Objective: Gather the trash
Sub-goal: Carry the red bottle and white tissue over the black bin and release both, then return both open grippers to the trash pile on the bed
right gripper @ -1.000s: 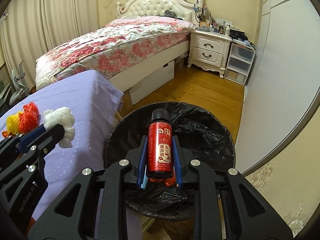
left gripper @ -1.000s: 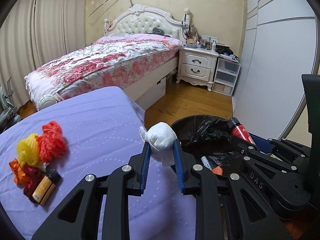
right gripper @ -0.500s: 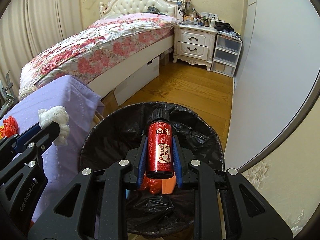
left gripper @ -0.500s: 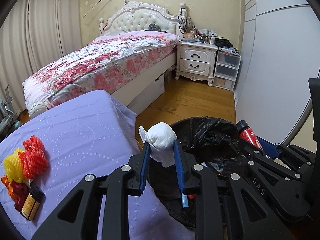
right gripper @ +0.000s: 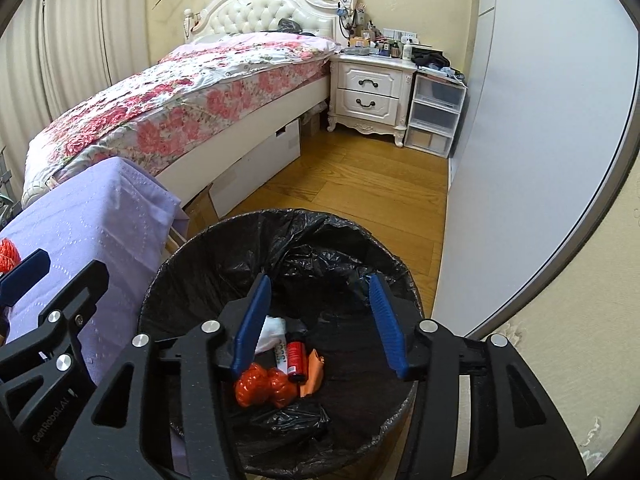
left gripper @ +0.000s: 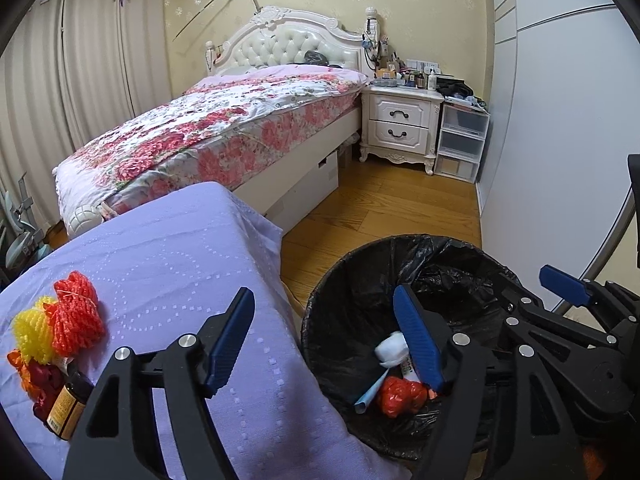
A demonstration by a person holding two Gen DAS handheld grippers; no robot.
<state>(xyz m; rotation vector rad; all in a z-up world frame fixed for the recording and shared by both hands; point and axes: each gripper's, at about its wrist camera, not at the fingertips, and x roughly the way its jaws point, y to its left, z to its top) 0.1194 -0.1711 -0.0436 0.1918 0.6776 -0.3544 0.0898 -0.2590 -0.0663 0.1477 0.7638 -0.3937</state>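
Both the left gripper (left gripper: pixel 324 340) and right gripper (right gripper: pixel 320 320) hang open and empty over the bin (right gripper: pixel 192 240), tissue wad (left gripper: pixel 390 350) and red bottle (right gripper: pixel 295 356) inside; mesh bundles (left gripper: pixel 76 320) and amber bottle (left gripper: pixel 66 404) remain on tabletop (left gripper: pixel 168 256).

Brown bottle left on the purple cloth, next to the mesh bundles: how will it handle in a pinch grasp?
The brown bottle looks rigid, probably glass, so likely slick and breakable if dropped. It lies on its side, so a nudge may roll it. The mesh bundles press against its cap end and could snag a finger. Both grippers are open.
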